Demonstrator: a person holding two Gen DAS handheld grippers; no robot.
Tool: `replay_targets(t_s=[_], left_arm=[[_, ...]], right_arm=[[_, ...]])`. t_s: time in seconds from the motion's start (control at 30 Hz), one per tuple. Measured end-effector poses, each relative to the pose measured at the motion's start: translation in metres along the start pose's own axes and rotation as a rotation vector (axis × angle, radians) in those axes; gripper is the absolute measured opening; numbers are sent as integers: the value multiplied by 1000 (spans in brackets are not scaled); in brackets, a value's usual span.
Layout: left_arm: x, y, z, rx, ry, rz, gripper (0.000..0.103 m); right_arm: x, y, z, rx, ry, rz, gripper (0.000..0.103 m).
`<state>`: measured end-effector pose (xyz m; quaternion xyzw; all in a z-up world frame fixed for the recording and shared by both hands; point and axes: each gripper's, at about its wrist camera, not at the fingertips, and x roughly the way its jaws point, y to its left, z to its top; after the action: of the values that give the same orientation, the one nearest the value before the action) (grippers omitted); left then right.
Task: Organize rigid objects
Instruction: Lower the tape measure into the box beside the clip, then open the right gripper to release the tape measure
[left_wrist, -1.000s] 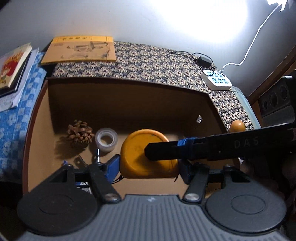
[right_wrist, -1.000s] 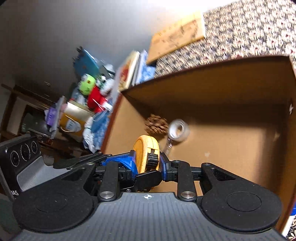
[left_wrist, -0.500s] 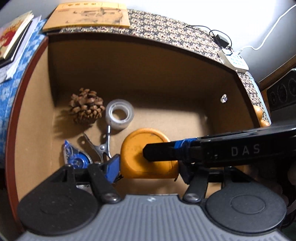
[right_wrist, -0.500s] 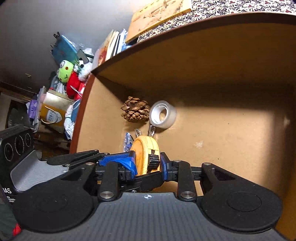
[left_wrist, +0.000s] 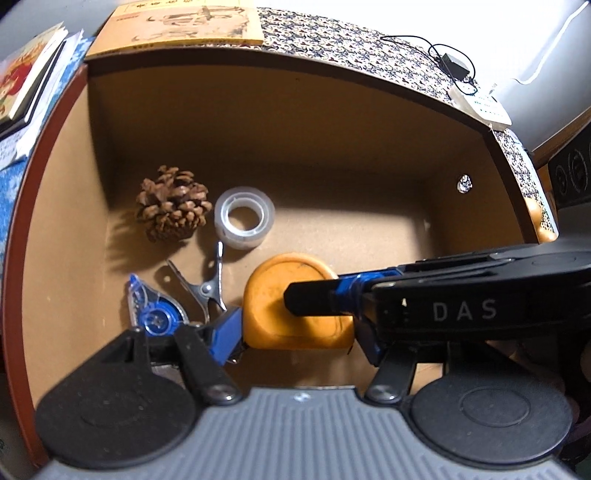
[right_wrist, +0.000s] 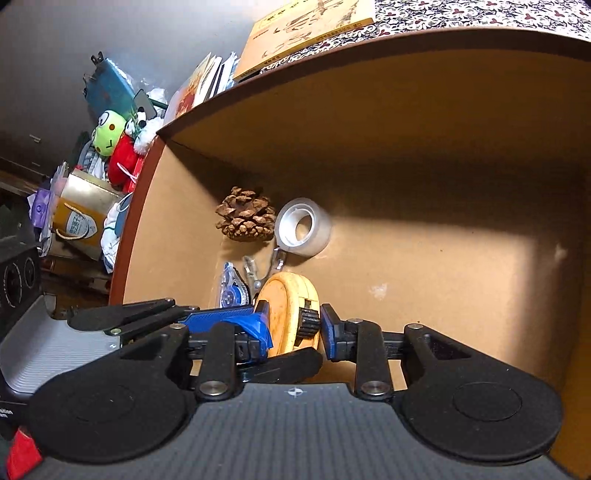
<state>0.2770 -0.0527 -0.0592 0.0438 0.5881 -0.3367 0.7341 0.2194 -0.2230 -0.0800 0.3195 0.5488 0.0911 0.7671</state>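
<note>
A brown cardboard box (left_wrist: 66, 206) fills both views, its walls rising around a flat floor, with a patterned cloth on the worktop (left_wrist: 332, 40) behind its far rim. Nearest, the right hand-held gripper (right_wrist: 293, 325) is clamped on an orange tape measure (right_wrist: 286, 310), one blue finger (right_wrist: 255, 325) on the flat face and the other against the ridged black button side. The tape measure stands on edge, its flat faces turned sideways toward the fingers and its long axis running away from the right hand-held gripper into the box. The left hand-held gripper (left_wrist: 299, 332) has its fingers apart on either side of the tape measure; whether they touch it I cannot tell. Just left of it lie a blue correction tape dispenser (left_wrist: 153, 308) and a metal clip (left_wrist: 201, 284). Beyond those sit a clear tape roll (left_wrist: 244, 218) and, to its left, a pine cone (left_wrist: 171, 203). A yellow book (left_wrist: 188, 24) lies past the far rim.
</note>
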Motion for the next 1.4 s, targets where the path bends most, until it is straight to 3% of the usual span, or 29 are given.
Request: replay_targets(t_s=[0.13, 0.77, 1.17, 1.4], left_arm=[[1, 0, 0, -2, 3, 15, 64], [2, -11, -5, 16, 0, 86, 68], [-7, -19, -5, 47, -55, 153, 69], [-21, -25, -5, 68, -131, 211, 69]], right_arm=[[2, 0, 2, 10, 0, -64, 14], [-10, -1, -3, 16, -124, -100, 14], [-11, -2, -4, 20, -147, -133, 14], [-13, 0, -5, 16, -161, -159, 14]])
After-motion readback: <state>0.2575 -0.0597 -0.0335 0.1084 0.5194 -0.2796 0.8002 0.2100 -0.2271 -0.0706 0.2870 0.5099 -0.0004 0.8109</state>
